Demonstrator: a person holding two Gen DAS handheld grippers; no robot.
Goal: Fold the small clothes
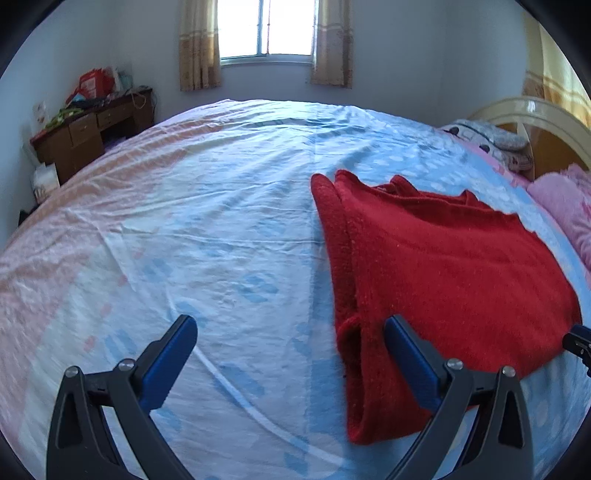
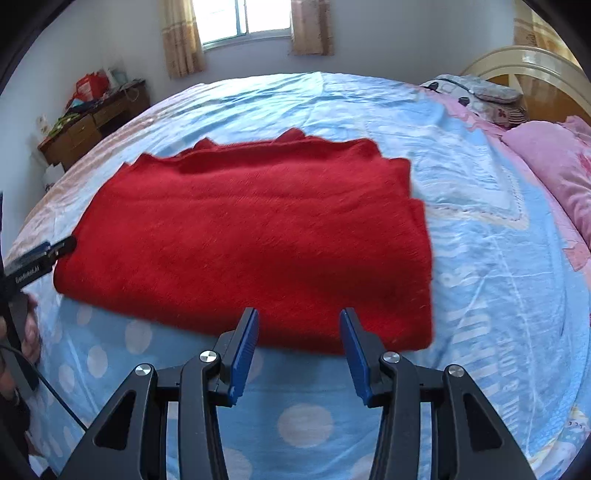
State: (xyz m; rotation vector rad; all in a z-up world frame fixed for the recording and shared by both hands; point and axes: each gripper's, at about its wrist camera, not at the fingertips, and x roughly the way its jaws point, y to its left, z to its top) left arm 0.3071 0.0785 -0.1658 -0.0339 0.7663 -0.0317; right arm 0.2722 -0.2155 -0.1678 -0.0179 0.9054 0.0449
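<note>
A red knit garment (image 1: 443, 266) (image 2: 258, 229) lies folded flat on the blue patterned bed sheet (image 1: 221, 240) (image 2: 480, 258). My left gripper (image 1: 290, 325) is open wide at the garment's left folded edge. Its right finger (image 1: 406, 347) is over the red cloth, its left finger over bare sheet. My right gripper (image 2: 299, 314) is open at the garment's near edge, with the red hem showing between its blue pads, which do not press on it. Each gripper shows at the edge of the other's view: the left gripper (image 2: 44, 254) and the right gripper (image 1: 578, 339).
A pink pillow (image 2: 554, 166) and a patterned pillow (image 2: 476, 88) lie by the cream headboard (image 2: 524, 62) on the right. A cluttered wooden desk (image 1: 88, 129) stands against the far left wall, a curtained window (image 1: 266, 29) behind the bed. A person's hand (image 2: 29, 332) holds the left gripper.
</note>
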